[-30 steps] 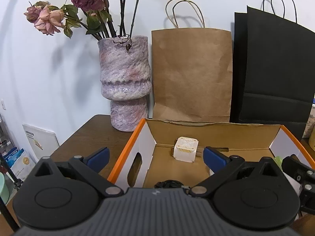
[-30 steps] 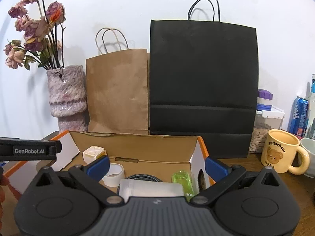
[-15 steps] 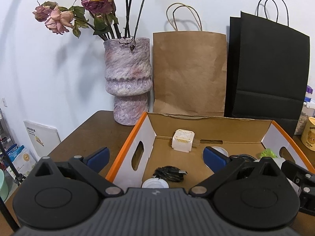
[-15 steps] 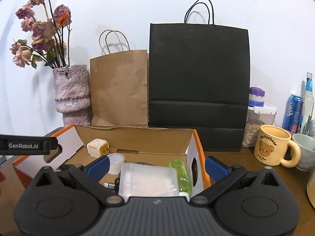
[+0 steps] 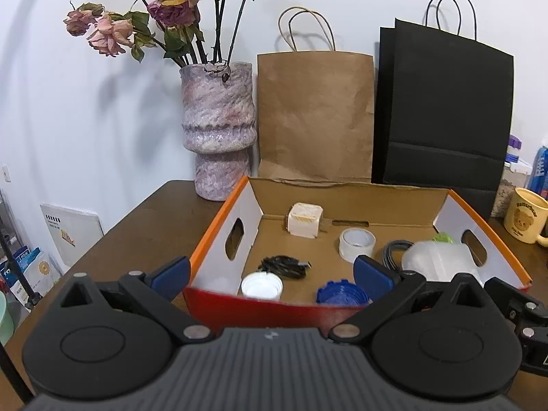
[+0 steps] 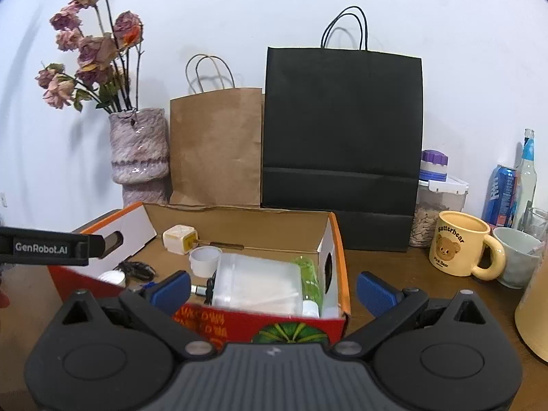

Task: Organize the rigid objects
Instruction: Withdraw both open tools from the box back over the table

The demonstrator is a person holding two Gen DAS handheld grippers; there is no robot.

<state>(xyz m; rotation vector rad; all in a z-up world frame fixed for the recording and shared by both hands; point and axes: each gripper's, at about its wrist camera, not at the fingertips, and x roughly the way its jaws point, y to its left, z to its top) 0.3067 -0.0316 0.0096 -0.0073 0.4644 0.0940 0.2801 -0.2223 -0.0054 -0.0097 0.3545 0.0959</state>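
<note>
Cardboard box [image 5: 359,260] on table [image 5: 144,226]: holds cream cube [image 5: 304,221], tape roll [image 5: 357,245], black cable [image 5: 286,267], white cap [image 5: 262,286], blue cap [image 5: 342,293]. Left gripper [image 5: 272,274], right gripper [image 6: 272,286]: jaws wide, empty.

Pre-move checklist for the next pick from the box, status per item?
1. Left gripper open and holding nothing: ok.
2. Right gripper open and holding nothing: ok.
3. Cardboard box flat on the table, top open: ok.
4. Tape roll standing apart from the cream cube, free to grasp: ok.
5. Black cable lies close to the white cap; snag risk: cannot tell.
6. Green bottle wedged between the clear plastic container and the box wall, access: not ok.
</note>
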